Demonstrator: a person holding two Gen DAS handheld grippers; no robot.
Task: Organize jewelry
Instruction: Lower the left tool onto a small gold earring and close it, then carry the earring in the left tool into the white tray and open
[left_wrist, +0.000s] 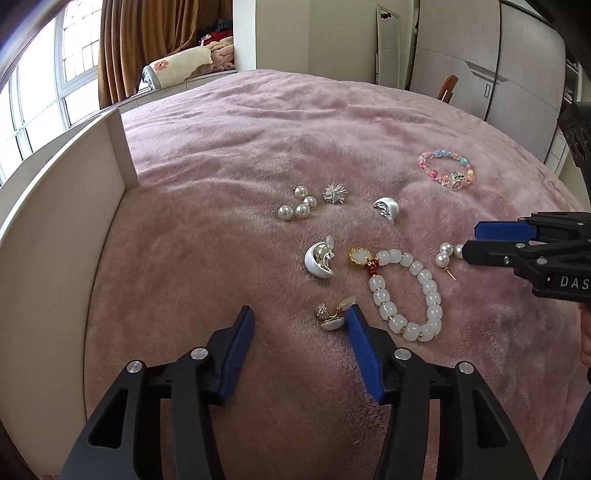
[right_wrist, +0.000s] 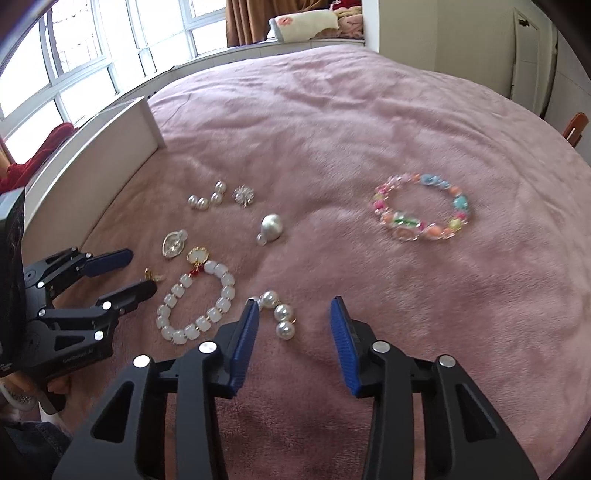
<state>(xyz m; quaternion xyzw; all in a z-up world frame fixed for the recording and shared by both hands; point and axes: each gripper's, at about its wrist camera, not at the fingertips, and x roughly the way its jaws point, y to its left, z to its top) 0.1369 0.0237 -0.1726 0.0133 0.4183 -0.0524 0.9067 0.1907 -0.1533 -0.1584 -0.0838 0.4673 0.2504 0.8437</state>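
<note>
Jewelry lies on a pink blanket (left_wrist: 258, 140). My left gripper (left_wrist: 301, 319) is open; a small gold and pearl clip earring (left_wrist: 334, 317) lies by its right finger. A white bead bracelet (left_wrist: 406, 291) lies to the right, also in the right wrist view (right_wrist: 195, 299). My right gripper (right_wrist: 294, 310) is open over a pearl drop earring (right_wrist: 280, 314); it shows in the left wrist view (left_wrist: 471, 242) next to that earring (left_wrist: 445, 254). A colourful bead bracelet (right_wrist: 421, 210) lies farther right. Two white dome earrings (left_wrist: 319, 258) (left_wrist: 386, 208), a pearl cluster earring (left_wrist: 299, 206) and a crystal piece (left_wrist: 335, 192) lie beyond.
A white open box wall (left_wrist: 59, 236) stands along the left of the blanket, also in the right wrist view (right_wrist: 92, 147). Windows, brown curtains and folded bedding are behind. A wooden chair (right_wrist: 576, 127) is at the far right.
</note>
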